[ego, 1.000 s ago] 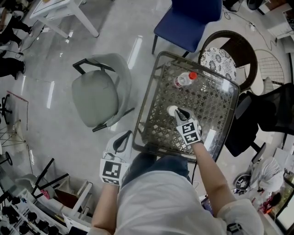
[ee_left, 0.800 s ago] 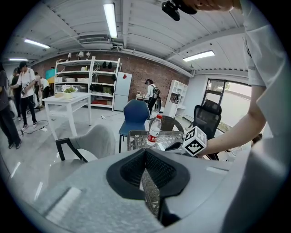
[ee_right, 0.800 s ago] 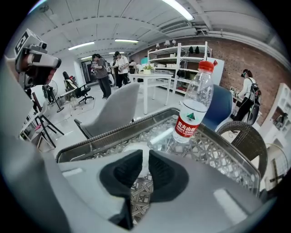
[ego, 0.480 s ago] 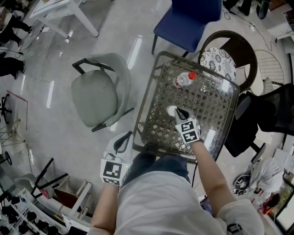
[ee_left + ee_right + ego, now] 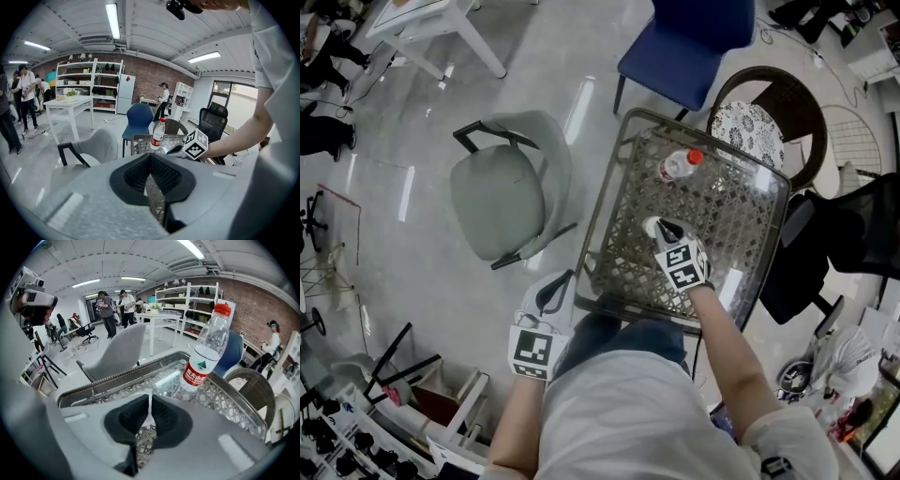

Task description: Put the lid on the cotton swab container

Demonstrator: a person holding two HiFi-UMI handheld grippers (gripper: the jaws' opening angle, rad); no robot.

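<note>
"Where's the lid (image 5: 653,225)?"

"Seemingly that thin white piece pinched in the right gripper's (image 5: 150,399) nearly closed jaws, over the counter (image 5: 741,202), near the bottle (image 5: 206,357)."

"Left gripper (image 5: 151,157)?"

"Jaws together, empty, off the counter."

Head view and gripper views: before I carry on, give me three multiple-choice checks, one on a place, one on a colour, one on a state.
1. Where is the left tool? A off the glass-topped table, by its near left corner; B over the table's middle; C on the grey chair.
2. What colour is the water bottle's cap? A blue; B white; C red.
3. How does that bottle stand? A lying down; B upright, capped; C upright, cap off.

Answers: 1 A, the head view shows it outside the table's rim. 2 C, red in the right gripper view. 3 B, the right gripper view shows it standing with the cap on.
</note>
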